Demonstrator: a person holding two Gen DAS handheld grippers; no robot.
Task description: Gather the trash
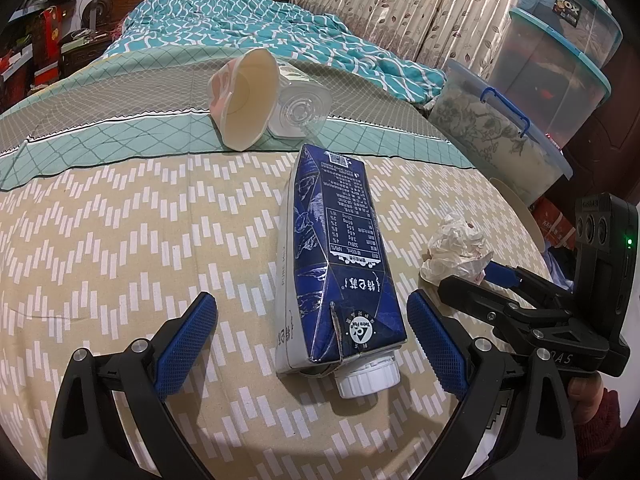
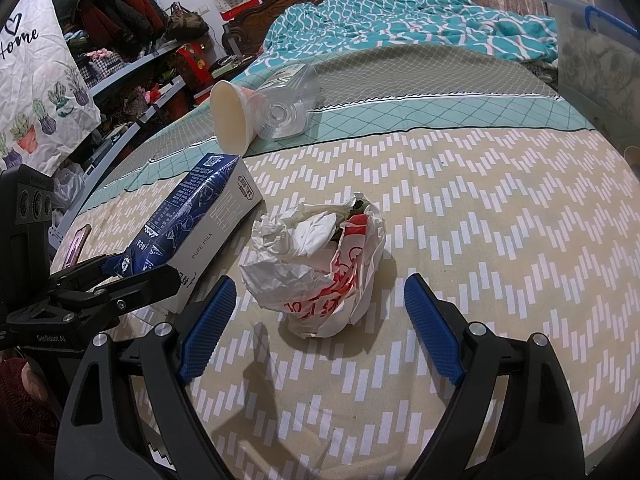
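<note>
Where trash lies: chevron bedspread (image 2: 460, 208), bedrm

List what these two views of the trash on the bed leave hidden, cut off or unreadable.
- Carton: its underside lies against the bed in both views; the small print is too fine to read in the left view.
- Wrapper: its contents are hidden by its own crumpled folds in the right view.
- Clear cup: its mouth faces away in both views.
- Paper cup: the rim hides its outer wall in the right view.
</note>
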